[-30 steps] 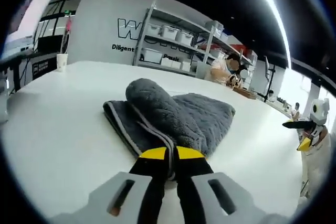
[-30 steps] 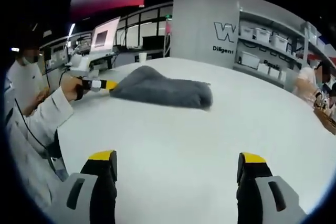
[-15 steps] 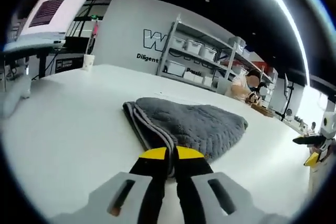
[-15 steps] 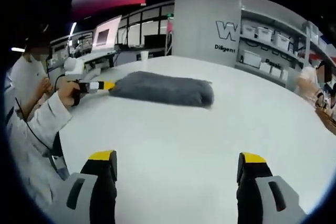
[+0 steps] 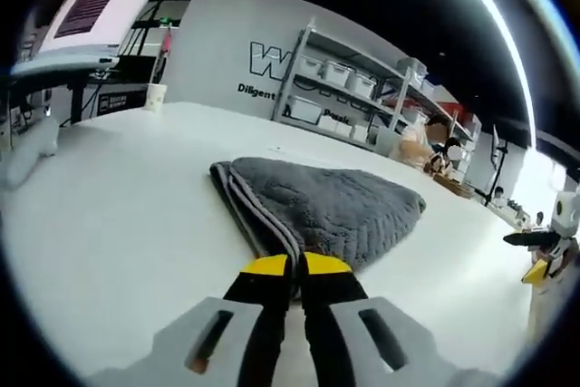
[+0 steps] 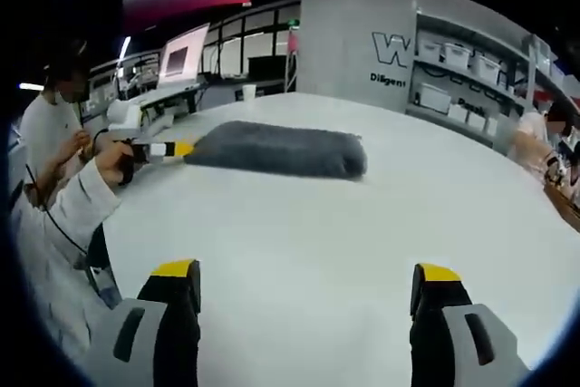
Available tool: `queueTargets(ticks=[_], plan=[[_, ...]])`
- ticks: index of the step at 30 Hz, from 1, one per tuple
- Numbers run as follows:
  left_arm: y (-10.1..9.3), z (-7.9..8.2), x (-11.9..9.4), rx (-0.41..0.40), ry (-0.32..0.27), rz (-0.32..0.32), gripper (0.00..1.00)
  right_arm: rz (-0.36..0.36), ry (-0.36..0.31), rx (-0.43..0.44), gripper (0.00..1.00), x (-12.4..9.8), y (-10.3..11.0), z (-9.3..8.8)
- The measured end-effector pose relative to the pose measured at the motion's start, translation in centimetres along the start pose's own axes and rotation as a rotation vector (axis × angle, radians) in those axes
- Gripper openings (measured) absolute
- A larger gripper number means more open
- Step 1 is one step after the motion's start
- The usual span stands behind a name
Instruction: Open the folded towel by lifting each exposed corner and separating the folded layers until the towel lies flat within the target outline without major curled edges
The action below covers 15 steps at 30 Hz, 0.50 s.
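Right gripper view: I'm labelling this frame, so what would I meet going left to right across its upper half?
Person's sleeve → hand → left gripper, jaws closed on the towel's edge → grey towel → shelving with bins → seated person at the far right.

Bare table (image 6: 299,233) around towel (image 6: 276,149)

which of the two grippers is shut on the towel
The left gripper: its yellow-tipped jaws are pinched together on the near corner of the grey towel. The right gripper stands wide open over the bare white table, well short of the towel.
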<state>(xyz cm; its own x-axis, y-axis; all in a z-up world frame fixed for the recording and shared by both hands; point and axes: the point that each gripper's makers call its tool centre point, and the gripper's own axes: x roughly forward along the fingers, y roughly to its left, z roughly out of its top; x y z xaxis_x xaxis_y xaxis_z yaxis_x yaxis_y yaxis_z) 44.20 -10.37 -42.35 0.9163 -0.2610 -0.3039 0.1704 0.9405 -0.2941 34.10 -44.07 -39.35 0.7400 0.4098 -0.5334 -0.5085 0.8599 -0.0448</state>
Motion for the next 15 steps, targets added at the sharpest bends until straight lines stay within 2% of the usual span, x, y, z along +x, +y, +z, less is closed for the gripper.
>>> queueTargets(ticks=[6, 8, 11, 15], plan=[[-0.2, -0.3, -0.2, -0.001, 0.01, -0.02, 0.03, -0.004, -0.002, 0.005, 0.96, -0.2, -0.1, -0.2], [-0.5, -0.4, -0.3, 0.008, 0.017, -0.022, 0.03, -0.005, -0.001, 0.009, 0.96, -0.2, -0.2, -0.4], [-1.6, -0.7, -0.3, 0.067, 0.036, -0.05, 0.03, -0.011, 0.003, 0.014, 0.96, -0.4, -0.4, -0.5], [-2.1, -0.9, -0.3, 0.07, 0.045, -0.07, 0.03, -0.018, 0.002, 0.014, 0.95, -0.5, -0.5, -0.5]])
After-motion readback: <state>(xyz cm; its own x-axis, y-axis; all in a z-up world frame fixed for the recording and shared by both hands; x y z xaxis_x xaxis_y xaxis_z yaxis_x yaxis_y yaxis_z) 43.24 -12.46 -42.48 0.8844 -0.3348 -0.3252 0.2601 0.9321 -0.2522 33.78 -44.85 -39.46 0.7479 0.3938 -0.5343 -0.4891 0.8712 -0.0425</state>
